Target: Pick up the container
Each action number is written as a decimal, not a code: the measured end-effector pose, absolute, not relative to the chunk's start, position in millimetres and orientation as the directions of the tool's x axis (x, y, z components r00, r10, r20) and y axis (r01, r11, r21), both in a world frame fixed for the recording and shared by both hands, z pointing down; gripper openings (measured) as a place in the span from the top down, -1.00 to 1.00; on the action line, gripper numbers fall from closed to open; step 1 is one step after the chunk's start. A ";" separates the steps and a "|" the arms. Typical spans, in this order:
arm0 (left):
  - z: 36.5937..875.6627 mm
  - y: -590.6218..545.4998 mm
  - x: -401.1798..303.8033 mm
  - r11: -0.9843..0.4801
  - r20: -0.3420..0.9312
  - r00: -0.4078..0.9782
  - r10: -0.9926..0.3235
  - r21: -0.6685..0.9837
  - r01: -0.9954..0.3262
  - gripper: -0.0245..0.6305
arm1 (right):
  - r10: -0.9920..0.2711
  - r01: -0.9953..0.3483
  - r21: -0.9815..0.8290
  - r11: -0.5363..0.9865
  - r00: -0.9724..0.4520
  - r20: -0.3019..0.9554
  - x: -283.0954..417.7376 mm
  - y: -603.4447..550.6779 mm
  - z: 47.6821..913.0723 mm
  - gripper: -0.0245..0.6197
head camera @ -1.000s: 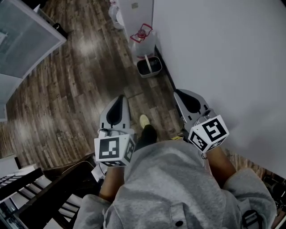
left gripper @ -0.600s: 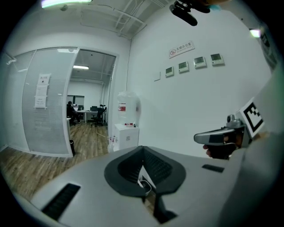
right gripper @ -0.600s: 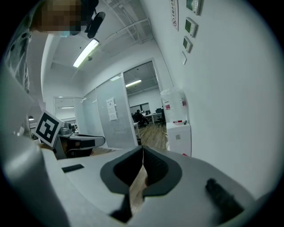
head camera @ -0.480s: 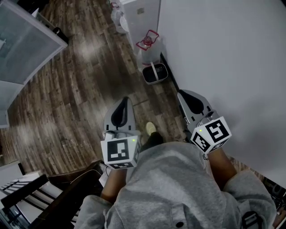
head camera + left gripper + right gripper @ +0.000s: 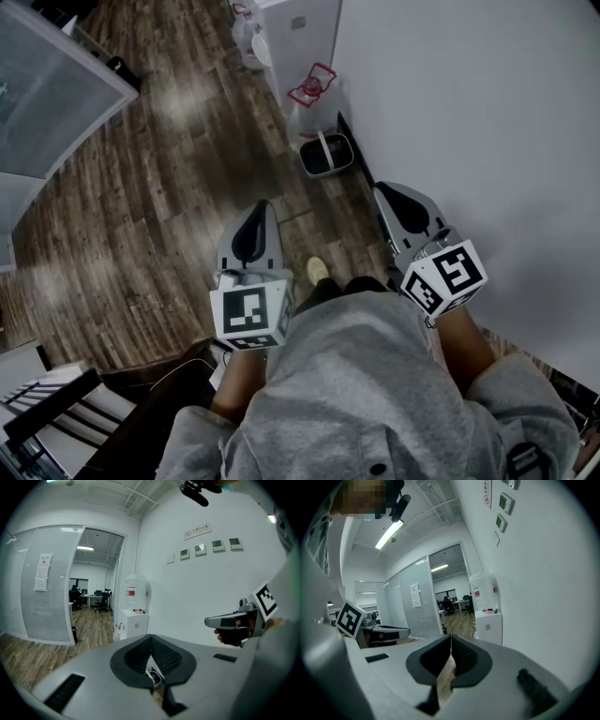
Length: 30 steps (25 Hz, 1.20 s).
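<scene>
Head view, looking steeply down. The left gripper [image 5: 255, 211] and right gripper [image 5: 396, 195] are held side by side in front of the person's grey sweatshirt [image 5: 366, 375]. Both claws are closed tip to tip with nothing between them. The container [image 5: 326, 155], a small light-rimmed bin with a handle across its top, stands on the wooden floor [image 5: 141, 206] beside the white wall [image 5: 469, 112], beyond and well apart from both grippers. Farther along the wall are a red-handled bottle [image 5: 312, 86] and a white cabinet [image 5: 298, 23].
</scene>
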<state>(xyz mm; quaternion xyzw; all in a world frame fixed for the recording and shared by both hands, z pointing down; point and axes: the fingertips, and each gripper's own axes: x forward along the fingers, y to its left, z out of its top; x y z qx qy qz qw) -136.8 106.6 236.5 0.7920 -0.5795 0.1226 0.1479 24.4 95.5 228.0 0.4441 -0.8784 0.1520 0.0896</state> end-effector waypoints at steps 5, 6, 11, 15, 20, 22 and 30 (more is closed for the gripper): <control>235.4 106.2 -132.7 -0.300 0.352 0.319 -0.880 0.108 -0.948 0.88 | -0.760 -0.812 -0.172 0.558 -0.583 0.287 23.7 96.3 223.2 0.85; 235.7 106.4 -131.9 -0.306 0.351 0.326 -0.878 0.113 -0.946 0.88 | -0.763 -0.814 -0.171 0.554 -0.579 0.287 24.4 97.1 222.6 0.85; 234.9 102.1 -132.0 -0.302 0.349 0.322 -0.880 0.112 -0.947 0.88 | -0.770 -0.819 -0.160 0.551 -0.572 0.281 30.6 97.6 220.3 0.85; 236.7 92.6 -128.8 -0.307 0.345 0.323 -0.882 0.101 -0.946 0.88 | -0.778 -0.826 -0.165 0.539 -0.563 0.278 40.1 89.4 224.8 0.85; 233.9 69.6 -125.1 -0.306 0.346 0.317 -0.883 0.088 -0.948 0.88 | -0.784 -0.833 -0.167 0.527 -0.553 0.281 48.5 64.5 223.1 0.85; 233.0 59.8 -120.7 -0.317 0.341 0.329 -0.880 0.093 -0.944 0.88 | -0.785 -0.833 -0.174 0.526 -0.554 0.277 50.8 52.9 224.8 0.85; 239.6 -5.3 -98.1 -0.340 0.370 0.350 -0.861 0.095 -0.936 0.88 | -0.788 -0.840 -0.196 0.506 -0.543 0.291 68.6 -11.3 236.4 0.85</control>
